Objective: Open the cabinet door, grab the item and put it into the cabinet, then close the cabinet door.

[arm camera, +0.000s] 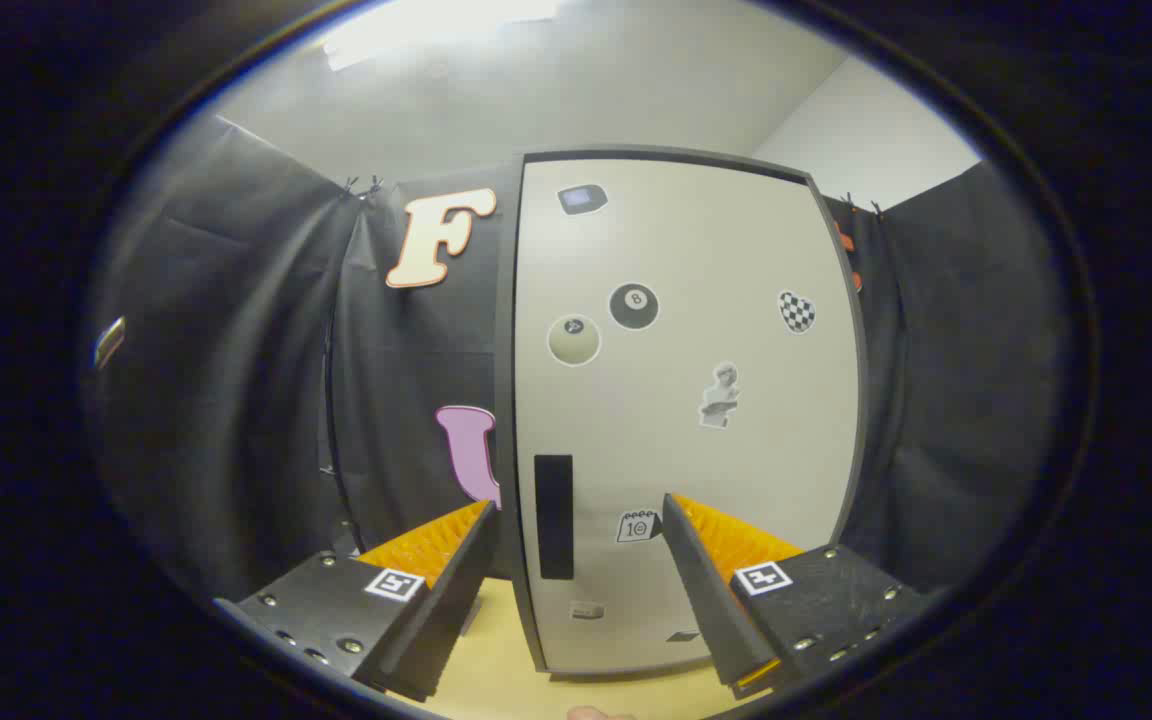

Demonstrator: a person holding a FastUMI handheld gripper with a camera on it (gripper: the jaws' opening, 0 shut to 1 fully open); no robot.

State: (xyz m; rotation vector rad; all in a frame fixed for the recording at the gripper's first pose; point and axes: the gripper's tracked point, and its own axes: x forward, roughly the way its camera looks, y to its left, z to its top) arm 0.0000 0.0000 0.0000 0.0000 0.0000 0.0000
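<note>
Clearly step 1: gripper (576, 515) spread and empty, cabinet door (686, 400) shut, dark handle (553, 516) just ahead, needing a pull.

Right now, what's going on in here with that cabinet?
A person is holding a two-finger gripper up to a small cabinet on a wooden table. The fingers are spread open and grip nothing. The sticker-covered door is shut, and its dark handle sits just beyond the fingers, untouched. So the job looks barely begun: the door has yet to be opened.
</note>
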